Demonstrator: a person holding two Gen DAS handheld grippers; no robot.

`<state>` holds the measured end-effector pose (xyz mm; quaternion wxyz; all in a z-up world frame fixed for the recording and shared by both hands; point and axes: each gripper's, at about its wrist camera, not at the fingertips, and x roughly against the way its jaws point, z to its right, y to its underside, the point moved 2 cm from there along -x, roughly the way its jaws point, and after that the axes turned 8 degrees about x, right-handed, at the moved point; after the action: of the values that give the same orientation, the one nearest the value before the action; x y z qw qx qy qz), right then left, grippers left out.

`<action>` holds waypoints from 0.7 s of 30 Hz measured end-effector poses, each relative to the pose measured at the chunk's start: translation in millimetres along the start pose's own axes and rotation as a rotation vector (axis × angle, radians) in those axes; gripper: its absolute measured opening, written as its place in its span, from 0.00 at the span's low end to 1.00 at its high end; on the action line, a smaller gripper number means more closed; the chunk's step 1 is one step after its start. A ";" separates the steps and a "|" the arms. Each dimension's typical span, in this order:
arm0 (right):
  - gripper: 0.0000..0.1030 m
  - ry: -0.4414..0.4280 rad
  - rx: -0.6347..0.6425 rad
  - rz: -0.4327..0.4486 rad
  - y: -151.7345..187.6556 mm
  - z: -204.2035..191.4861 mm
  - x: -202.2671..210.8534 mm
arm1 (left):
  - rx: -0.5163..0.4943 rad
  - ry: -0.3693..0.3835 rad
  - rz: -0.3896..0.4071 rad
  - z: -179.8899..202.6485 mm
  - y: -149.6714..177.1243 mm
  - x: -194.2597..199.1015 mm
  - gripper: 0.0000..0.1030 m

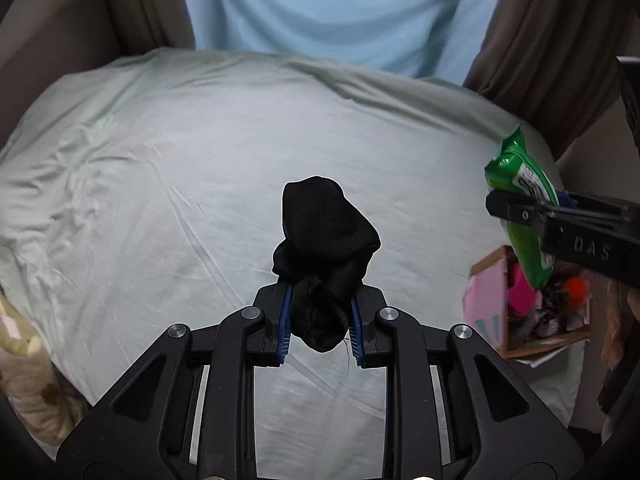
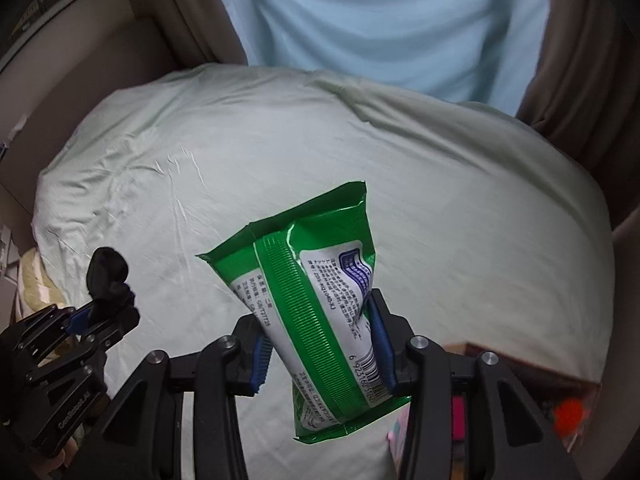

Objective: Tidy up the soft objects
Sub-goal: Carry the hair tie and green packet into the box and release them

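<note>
Two grabs up over the bed [image 1: 200, 168]: left gripper [image 1: 320, 320] pinches a black sock [image 1: 326, 236] at six o'clock; right gripper [image 2: 320, 356] clamps a green wipes pack [image 2: 320, 300] by one end. That slick pack could slide free.

One black sock [image 1: 326, 232], bunched up. One green wipes pack [image 2: 320, 308]. Two tongs: the left tongs [image 1: 320, 320] and the right tongs [image 2: 320, 344]. One bed [image 1: 200, 160] under a pale green sheet. One open cardboard box [image 1: 486, 300] beside it, with several small bright things inside, too blurred to count.
</note>
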<state>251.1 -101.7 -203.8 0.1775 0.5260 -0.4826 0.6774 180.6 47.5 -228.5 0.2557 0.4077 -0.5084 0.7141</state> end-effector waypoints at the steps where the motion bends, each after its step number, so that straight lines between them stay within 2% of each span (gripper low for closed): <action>1: 0.39 0.004 -0.014 0.010 4.5 -2.0 13.9 | -0.007 0.012 0.004 3.1 -2.2 9.7 0.20; 7: 0.39 0.039 -0.144 0.075 35.9 -5.3 86.2 | -0.096 0.092 0.034 43.5 -7.5 68.9 0.20; 9: 0.39 0.060 -0.181 0.095 45.7 -2.3 106.3 | -0.136 0.139 0.038 60.2 -8.4 83.8 0.20; 15: 0.39 0.163 -0.294 0.133 77.7 11.6 148.5 | -0.258 0.255 0.037 113.4 0.8 103.3 0.20; 21: 0.39 0.257 -0.422 0.131 114.5 40.5 172.8 | -0.349 0.344 -0.011 164.6 17.5 103.7 0.20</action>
<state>121.0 -235.9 -105.3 0.2988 0.3546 -0.6199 0.6330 164.4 -117.7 -125.4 0.4086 0.2326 -0.5709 0.6731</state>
